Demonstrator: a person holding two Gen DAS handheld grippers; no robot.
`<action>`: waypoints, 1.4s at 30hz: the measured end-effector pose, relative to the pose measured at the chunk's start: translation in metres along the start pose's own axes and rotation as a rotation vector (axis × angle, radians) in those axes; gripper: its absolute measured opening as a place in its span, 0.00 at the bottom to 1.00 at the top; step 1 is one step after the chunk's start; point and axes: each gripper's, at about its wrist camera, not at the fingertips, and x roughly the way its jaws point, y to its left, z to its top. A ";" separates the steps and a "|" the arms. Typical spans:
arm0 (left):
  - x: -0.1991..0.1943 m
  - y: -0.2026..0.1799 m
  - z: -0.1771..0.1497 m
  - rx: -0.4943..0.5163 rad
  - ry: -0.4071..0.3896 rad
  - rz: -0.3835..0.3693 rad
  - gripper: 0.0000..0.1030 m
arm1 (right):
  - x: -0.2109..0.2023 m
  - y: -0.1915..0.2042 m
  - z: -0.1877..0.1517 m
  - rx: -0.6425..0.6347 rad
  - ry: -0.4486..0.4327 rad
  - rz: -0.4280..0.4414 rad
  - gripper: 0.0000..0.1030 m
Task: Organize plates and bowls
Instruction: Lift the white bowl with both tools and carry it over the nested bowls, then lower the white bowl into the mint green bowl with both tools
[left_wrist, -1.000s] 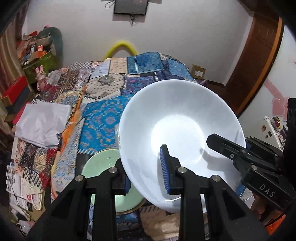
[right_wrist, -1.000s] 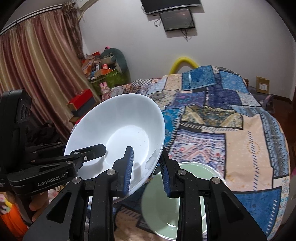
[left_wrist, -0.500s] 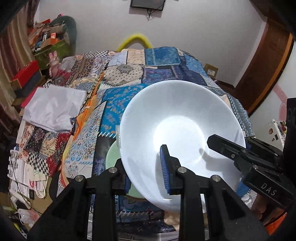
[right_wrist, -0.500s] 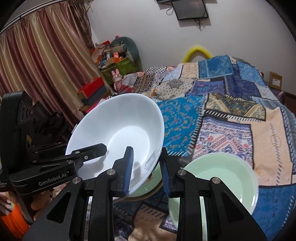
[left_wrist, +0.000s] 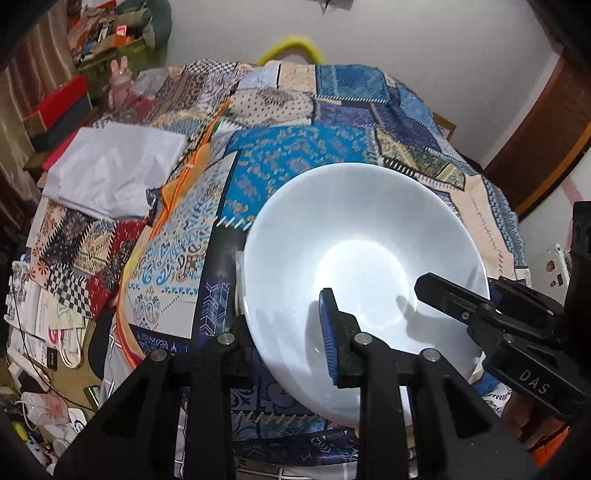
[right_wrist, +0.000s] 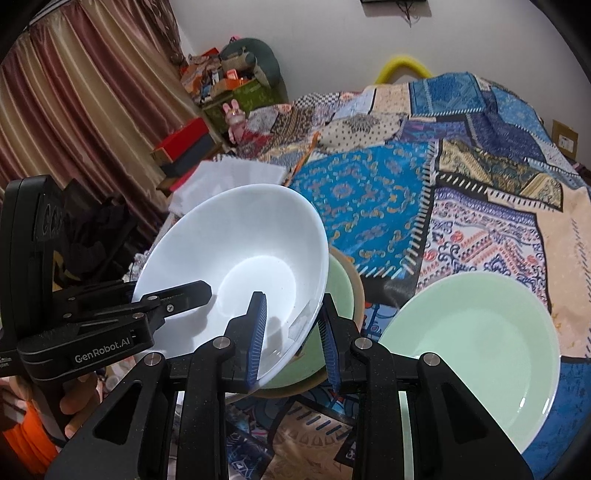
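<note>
A large white bowl (left_wrist: 364, 266) is held tilted in the air between both grippers; it also shows in the right wrist view (right_wrist: 236, 266). My left gripper (left_wrist: 284, 328) is shut on its near rim, one finger inside, one hidden behind the wall. My right gripper (right_wrist: 293, 334) is shut on the opposite rim. In the left wrist view the right gripper (left_wrist: 480, 314) clamps the bowl's right edge. In the right wrist view the left gripper (right_wrist: 147, 306) clamps its left edge. Below lie a pale green plate (right_wrist: 476, 354) and a green dish with a tan rim (right_wrist: 343, 288), partly hidden by the bowl.
A patchwork cloth (left_wrist: 295, 155) covers the surface; it also shows in the right wrist view (right_wrist: 461, 166). Folded white fabric (left_wrist: 110, 170) lies at its left. Boxes and clutter (right_wrist: 184, 147) stand by the curtain. Floor clutter (left_wrist: 40, 332) lies off the left edge.
Both grippers have carried the white bowl leftward and lower. The green dishes have slid out of the left view and sit further right in the right view.
</note>
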 end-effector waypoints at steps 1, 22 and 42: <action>0.004 0.002 -0.001 -0.004 0.007 0.000 0.25 | 0.003 -0.001 0.000 0.000 0.008 -0.002 0.25; 0.038 0.018 -0.004 -0.054 0.074 0.004 0.21 | 0.022 -0.005 -0.005 -0.044 0.053 -0.099 0.28; 0.011 0.015 0.008 -0.040 0.007 0.056 0.23 | 0.003 -0.024 -0.007 0.004 0.017 -0.085 0.35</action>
